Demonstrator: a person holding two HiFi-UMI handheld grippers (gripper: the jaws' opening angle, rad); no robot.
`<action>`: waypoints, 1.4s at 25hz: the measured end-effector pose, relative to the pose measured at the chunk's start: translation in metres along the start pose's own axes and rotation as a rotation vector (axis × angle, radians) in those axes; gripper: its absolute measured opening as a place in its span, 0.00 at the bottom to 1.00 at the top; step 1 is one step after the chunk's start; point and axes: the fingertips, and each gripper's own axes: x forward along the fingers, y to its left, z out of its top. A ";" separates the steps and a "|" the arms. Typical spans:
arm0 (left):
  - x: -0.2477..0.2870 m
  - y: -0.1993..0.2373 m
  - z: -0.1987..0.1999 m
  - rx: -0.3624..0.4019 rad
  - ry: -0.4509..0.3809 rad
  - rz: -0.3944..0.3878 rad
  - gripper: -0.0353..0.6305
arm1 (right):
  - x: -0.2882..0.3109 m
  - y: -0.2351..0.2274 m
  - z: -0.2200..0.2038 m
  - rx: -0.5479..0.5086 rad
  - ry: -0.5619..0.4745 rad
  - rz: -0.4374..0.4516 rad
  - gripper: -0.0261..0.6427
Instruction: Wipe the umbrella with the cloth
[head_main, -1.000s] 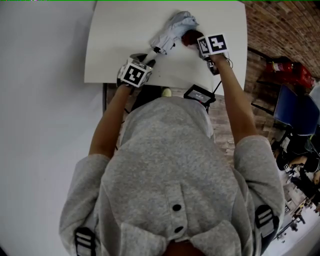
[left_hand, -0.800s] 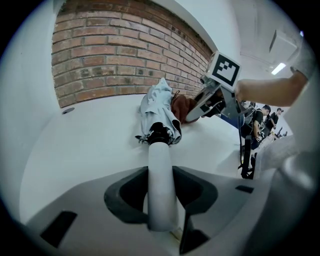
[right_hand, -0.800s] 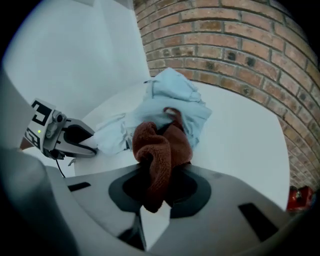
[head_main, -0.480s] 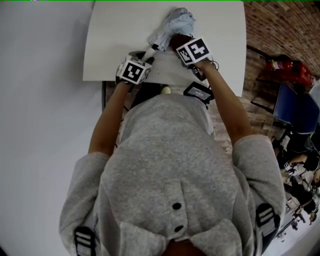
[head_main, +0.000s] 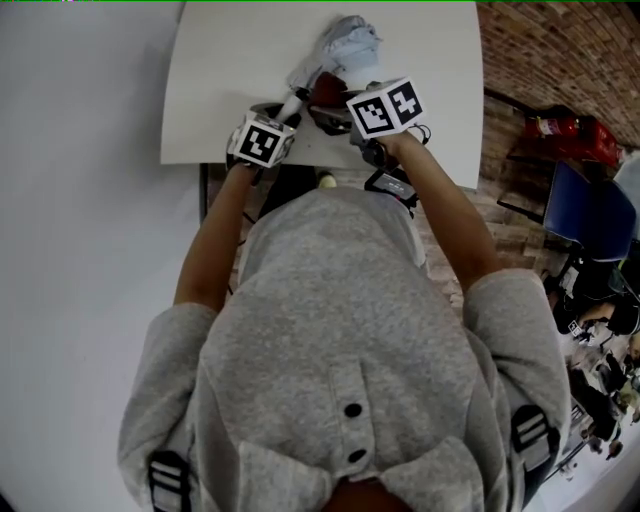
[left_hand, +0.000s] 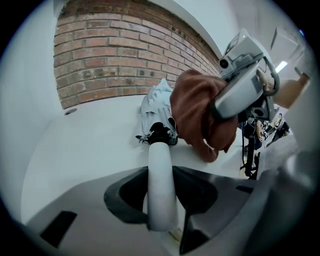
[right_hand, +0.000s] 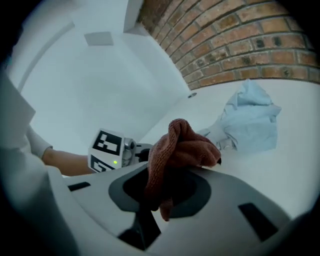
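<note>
A folded pale-blue umbrella (head_main: 350, 42) lies on the white table (head_main: 220, 90), its canopy pointing away from me. My left gripper (head_main: 283, 115) is shut on its white handle (left_hand: 161, 185), which runs straight between the jaws. My right gripper (head_main: 342, 102) is shut on a bunched rust-brown cloth (right_hand: 180, 147). In the left gripper view the cloth (left_hand: 195, 112) rests against the lower canopy (left_hand: 155, 102), just above the dark collar where the handle starts. In the right gripper view the umbrella (right_hand: 250, 122) lies beyond the cloth.
A brick wall (head_main: 540, 50) runs along the table's right side. A red object (head_main: 565, 130) and a blue chair (head_main: 590, 215) stand on the floor to the right. A black device (head_main: 392, 185) hangs at the table's near edge.
My right gripper has slid the cloth left and toward me along the umbrella, from the canopy's far end down near the handle. The left gripper has stayed put on the handle.
</note>
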 end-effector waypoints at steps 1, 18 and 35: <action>0.001 0.000 0.000 -0.005 -0.001 -0.001 0.29 | -0.008 0.004 0.004 -0.006 -0.037 0.007 0.17; -0.152 0.005 0.072 -0.014 -0.476 0.394 0.13 | -0.237 0.016 0.014 -0.302 -0.545 -0.548 0.17; -0.205 -0.076 0.124 0.012 -0.654 0.329 0.08 | -0.313 0.035 -0.022 -0.256 -0.708 -0.734 0.17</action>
